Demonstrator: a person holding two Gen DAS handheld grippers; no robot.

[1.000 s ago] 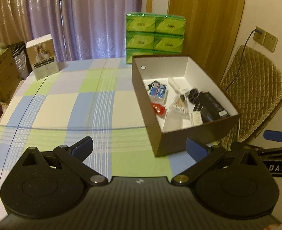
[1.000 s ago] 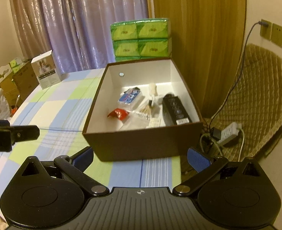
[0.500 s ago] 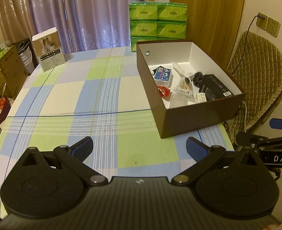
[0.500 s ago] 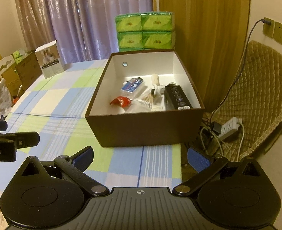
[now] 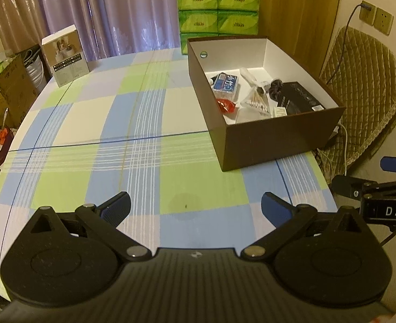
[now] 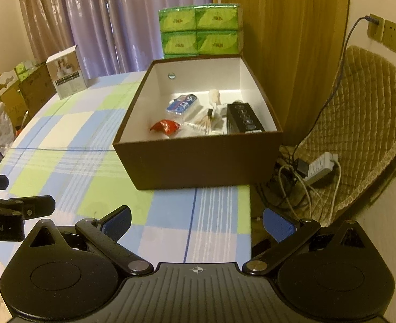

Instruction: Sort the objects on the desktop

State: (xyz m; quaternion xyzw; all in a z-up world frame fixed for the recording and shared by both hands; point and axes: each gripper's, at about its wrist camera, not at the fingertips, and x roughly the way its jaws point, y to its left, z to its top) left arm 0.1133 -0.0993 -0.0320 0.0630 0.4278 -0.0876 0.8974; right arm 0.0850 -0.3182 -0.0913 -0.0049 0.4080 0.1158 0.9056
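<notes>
The worktop (image 5: 133, 113), covered with a checked cloth, fills the left and centre of my left view; its open area carries no loose small items that I can see, which I judge to mean the sorting is at or near completion. The brown box (image 6: 198, 158) sits at the centre right of both views, at the worktop's right edge, placed so that both of my tools can reach it. A stack of green tissue packs (image 5: 218, 13) stands behind it at upper centre, and a white carton (image 5: 64, 55) stands upright at upper left, well apart from the box.

Inside the box lie the sorted things: a black case (image 6: 245, 119) against the right wall, a blue packet (image 6: 181, 103) toward the back, a bag of cotton swabs (image 5: 255, 101) in the middle, and a red wrapper (image 6: 165, 126) near the left wall.

My left hand-held gripper (image 5: 195, 208) and right hand-held gripper (image 6: 196, 222) each hang at the lower frame, fingers spread wide, holding nothing.
</notes>
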